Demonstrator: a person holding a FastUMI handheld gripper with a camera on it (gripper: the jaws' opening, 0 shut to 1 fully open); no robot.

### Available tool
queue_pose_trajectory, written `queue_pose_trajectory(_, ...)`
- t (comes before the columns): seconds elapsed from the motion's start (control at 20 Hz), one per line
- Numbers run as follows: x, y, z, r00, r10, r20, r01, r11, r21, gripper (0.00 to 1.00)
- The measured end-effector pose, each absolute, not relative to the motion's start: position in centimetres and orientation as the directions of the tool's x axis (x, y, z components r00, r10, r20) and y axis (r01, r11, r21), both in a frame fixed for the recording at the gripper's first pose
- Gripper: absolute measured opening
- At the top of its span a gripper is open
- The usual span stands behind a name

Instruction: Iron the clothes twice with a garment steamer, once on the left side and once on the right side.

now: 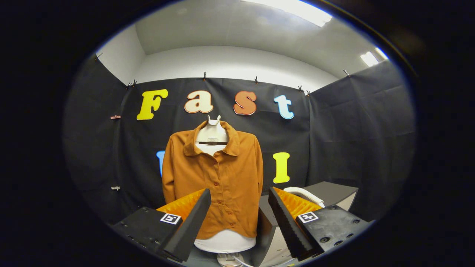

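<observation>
Two gripper fingers (203, 207) stand wide apart with nothing between them, so the gripper (239, 218) is empty. Beyond them, an orange-brown button-up shirt (213, 181) hangs on a white mannequin torso (212, 136), facing the fingers, collar spread and sleeves hanging straight down. The torso's white lower part shows below the hem. To the right of the shirt, just past the right finger, a white curved handle, apparently the garment steamer (306, 194), rests on a dark box-like stand (330, 193). Black cloth walls (356, 129) close off the far side.
</observation>
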State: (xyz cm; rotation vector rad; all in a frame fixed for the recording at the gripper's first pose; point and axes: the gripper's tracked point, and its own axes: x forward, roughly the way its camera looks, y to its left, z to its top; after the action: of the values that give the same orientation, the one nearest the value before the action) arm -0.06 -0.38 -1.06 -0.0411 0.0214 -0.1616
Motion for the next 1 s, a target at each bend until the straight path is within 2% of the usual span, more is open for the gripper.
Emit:
queue_pose_trajectory(0.55, 3.9, -8.1, -2.8, 0.961, -0.273, -0.043, 0.270, 0.961, -0.051, 0.98)
queue_pose_trajectory(1.0, 13.0, -20.1, -3.8, 0.966, -0.253, -0.053, 0.250, 0.967, -0.052, 0.98)
